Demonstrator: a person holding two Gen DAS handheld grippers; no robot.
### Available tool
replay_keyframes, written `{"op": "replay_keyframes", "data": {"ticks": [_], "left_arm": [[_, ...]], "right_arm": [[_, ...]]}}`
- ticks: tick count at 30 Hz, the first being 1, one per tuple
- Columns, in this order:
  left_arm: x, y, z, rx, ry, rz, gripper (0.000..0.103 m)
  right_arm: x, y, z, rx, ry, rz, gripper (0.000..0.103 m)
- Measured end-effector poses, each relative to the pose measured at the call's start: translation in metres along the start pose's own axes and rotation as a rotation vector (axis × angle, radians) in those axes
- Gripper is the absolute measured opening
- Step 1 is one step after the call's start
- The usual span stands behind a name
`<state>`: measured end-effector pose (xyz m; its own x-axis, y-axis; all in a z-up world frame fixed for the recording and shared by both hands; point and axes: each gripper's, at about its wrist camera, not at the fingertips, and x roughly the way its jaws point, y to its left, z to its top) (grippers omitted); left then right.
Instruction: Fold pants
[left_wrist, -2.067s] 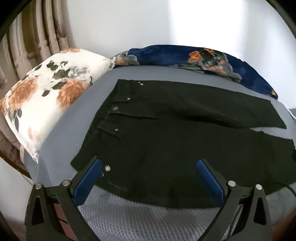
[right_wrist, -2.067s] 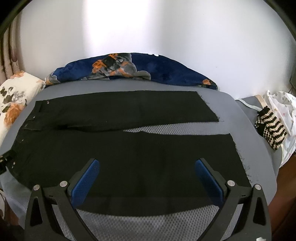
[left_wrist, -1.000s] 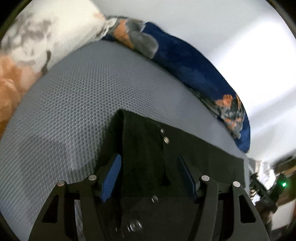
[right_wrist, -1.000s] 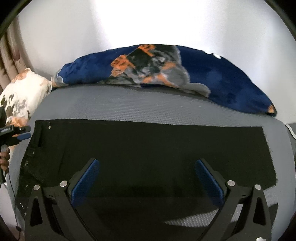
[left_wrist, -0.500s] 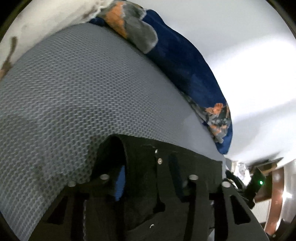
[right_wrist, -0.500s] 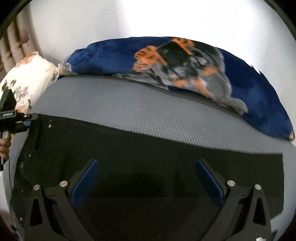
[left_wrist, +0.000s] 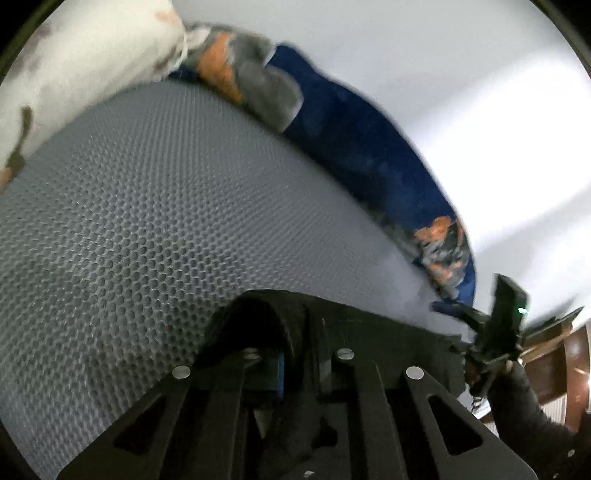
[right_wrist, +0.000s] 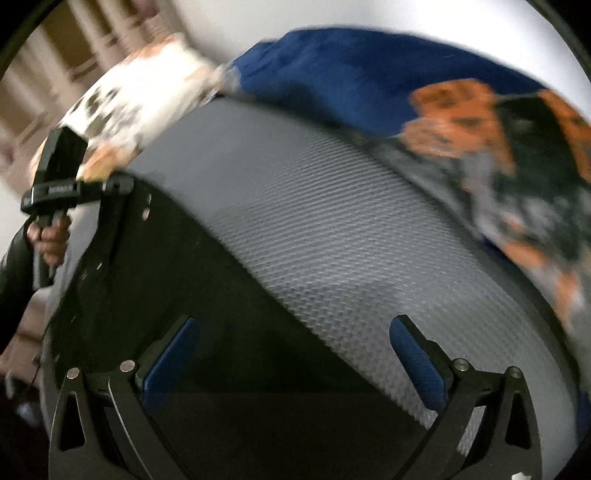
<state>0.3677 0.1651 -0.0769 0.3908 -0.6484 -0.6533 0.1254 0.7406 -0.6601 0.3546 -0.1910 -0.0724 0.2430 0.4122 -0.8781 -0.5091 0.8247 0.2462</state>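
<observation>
One pair of black pants (right_wrist: 192, 295) lies flat on the bed (right_wrist: 332, 229). Left tool (left_wrist: 295, 363) is clamped on the waistband at its far corner; right tool (right_wrist: 291, 350), jaws wide, hovers over the leg's far edge.

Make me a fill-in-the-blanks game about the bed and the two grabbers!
1. The left gripper has its jaws shut on the ____ pants.
2. The right gripper has its jaws ____.
3. The pants lie on a ____ honeycomb-textured mattress.
4. The blue blanket has ____ flowers.

Answers: black; open; grey; orange
</observation>
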Motion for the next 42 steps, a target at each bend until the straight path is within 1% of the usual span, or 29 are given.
{"op": "replay_keyframes", "data": {"ticks": [2,3,5,6,7,8,9,11,12,13,15,16,18,20,21,22,23,26,27,28,30,33,36,37,40,42], "left_arm": [[-0.016,-0.015,-0.005,0.023,-0.046,-0.016,0.009],[-0.023,-0.024,-0.007,0.045,-0.063,-0.019,0.009],[-0.036,-0.04,-0.01,0.084,-0.087,-0.017,0.009],[-0.042,-0.048,-0.013,0.106,-0.098,-0.014,0.009],[-0.05,-0.051,-0.014,0.12,-0.105,-0.014,0.009],[-0.055,-0.056,-0.016,0.136,-0.111,-0.015,0.009],[-0.061,-0.063,-0.018,0.156,-0.117,-0.009,0.009],[-0.072,-0.067,-0.021,0.163,-0.128,-0.008,0.009],[-0.073,-0.07,-0.022,0.169,-0.132,-0.002,0.009],[-0.075,-0.073,-0.023,0.175,-0.139,0.015,0.009],[-0.078,-0.076,-0.025,0.189,-0.144,0.043,0.009],[-0.081,-0.077,-0.027,0.195,-0.144,0.057,0.009],[-0.086,-0.08,-0.029,0.206,-0.14,0.074,0.009],[-0.088,-0.083,-0.03,0.221,-0.138,0.091,0.009],[-0.087,-0.085,-0.03,0.23,-0.137,0.099,0.009],[-0.086,-0.087,-0.03,0.233,-0.138,0.108,0.009],[-0.085,-0.087,-0.03,0.233,-0.136,0.114,0.009],[-0.082,-0.089,-0.029,0.238,-0.13,0.137,0.009],[-0.081,-0.089,-0.028,0.236,-0.125,0.139,0.009],[-0.079,-0.089,-0.028,0.235,-0.123,0.144,0.009],[-0.076,-0.09,-0.027,0.252,-0.116,0.168,0.009],[-0.071,-0.091,-0.027,0.256,-0.12,0.209,0.009],[-0.064,-0.094,-0.025,0.257,-0.131,0.268,0.009],[-0.061,-0.097,-0.025,0.27,-0.131,0.294,0.009],[-0.058,-0.105,-0.028,0.308,-0.133,0.347,0.009],[-0.062,-0.109,-0.032,0.339,-0.134,0.36,0.009]], "right_arm": [[0.007,-0.001,0.008,-0.045,0.048,0.069,0.103],[0.011,-0.002,0.012,-0.064,0.077,0.123,0.101],[0.015,0.0,0.015,-0.087,0.11,0.179,0.095],[0.017,0.0,0.017,-0.098,0.128,0.205,0.09],[0.019,0.001,0.019,-0.12,0.159,0.25,0.084],[0.022,0.002,0.022,-0.137,0.183,0.276,0.082],[0.024,0.004,0.022,-0.154,0.201,0.292,0.08],[0.027,0.005,0.019,-0.2,0.246,0.313,0.074],[0.028,0.003,0.014,-0.221,0.275,0.309,0.069],[0.029,0.001,0.011,-0.231,0.292,0.297,0.062],[0.028,-0.007,0.003,-0.236,0.323,0.261,0.053],[0.022,-0.012,-0.004,-0.236,0.334,0.249,0.052],[0.014,-0.019,-0.016,-0.243,0.355,0.194,0.052],[0.006,-0.028,-0.031,-0.239,0.385,0.152,0.047],[0.002,-0.032,-0.036,-0.231,0.386,0.14,0.041],[-0.002,-0.036,-0.042,-0.217,0.385,0.116,0.037],[-0.005,-0.039,-0.047,-0.205,0.383,0.092,0.035],[-0.007,-0.041,-0.056,-0.166,0.358,0.047,0.023],[-0.009,-0.039,-0.058,-0.163,0.346,0.02,0.017],[-0.012,-0.038,-0.061,-0.164,0.328,-0.005,0.013],[-0.018,-0.031,-0.067,-0.169,0.292,-0.066,0.009],[-0.029,-0.01,-0.079,-0.163,0.194,-0.188,0.008],[-0.046,0.012,-0.093,-0.126,0.077,-0.336,0.007],[-0.053,0.025,-0.1,-0.117,0.031,-0.401,0.006],[-0.072,0.042,-0.114,-0.085,-0.033,-0.479,0.005],[-0.085,0.059,-0.124,-0.076,-0.067,-0.513,0.005]]}}
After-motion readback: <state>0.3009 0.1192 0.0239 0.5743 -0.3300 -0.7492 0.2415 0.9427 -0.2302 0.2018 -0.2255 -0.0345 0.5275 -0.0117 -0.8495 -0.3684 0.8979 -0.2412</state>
